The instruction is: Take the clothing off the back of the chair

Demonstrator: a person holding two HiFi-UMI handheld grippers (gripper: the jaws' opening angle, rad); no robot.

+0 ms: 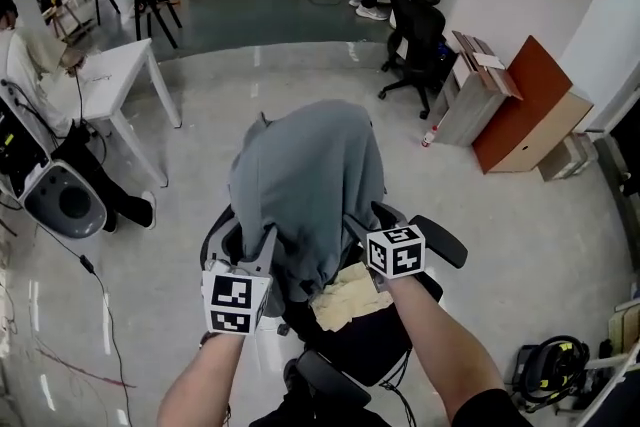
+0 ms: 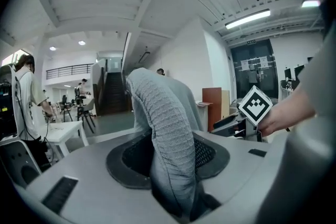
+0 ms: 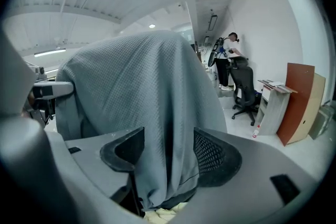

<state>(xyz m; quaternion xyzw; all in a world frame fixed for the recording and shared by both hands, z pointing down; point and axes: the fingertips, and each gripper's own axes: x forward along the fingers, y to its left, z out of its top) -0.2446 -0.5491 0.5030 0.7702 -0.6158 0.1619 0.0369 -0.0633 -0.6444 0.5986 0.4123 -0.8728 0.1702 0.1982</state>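
Left tongs (image 2: 170, 160) stand partly open around a thick fold of the grey top (image 1: 310, 175). The knitted fold runs down through the gap, with the dark pads close on either side of it, and no firm pinch shows. Right tongs (image 3: 165, 155) are spread as wide as they go. The hanging hem of the same top falls between their pads, which stand clear of the cloth on both sides.

Seen from the head view, the top is draped over the backrest of a black office chair (image 1: 372, 347), covering the back from its upper edge down toward the seat. One set of tongs is at each lower side of the cloth: the left at the garment's left edge, the right at its right edge, just beside the chair's armrest (image 1: 440, 240). A pale cream cloth (image 1: 350, 300) lies on the seat below the hem and shows under the right tongs as well.

Off to the left stands a white table (image 1: 115, 75). A second black chair (image 1: 420, 40) sits near the far wall, beside leaning boards (image 1: 530, 105).
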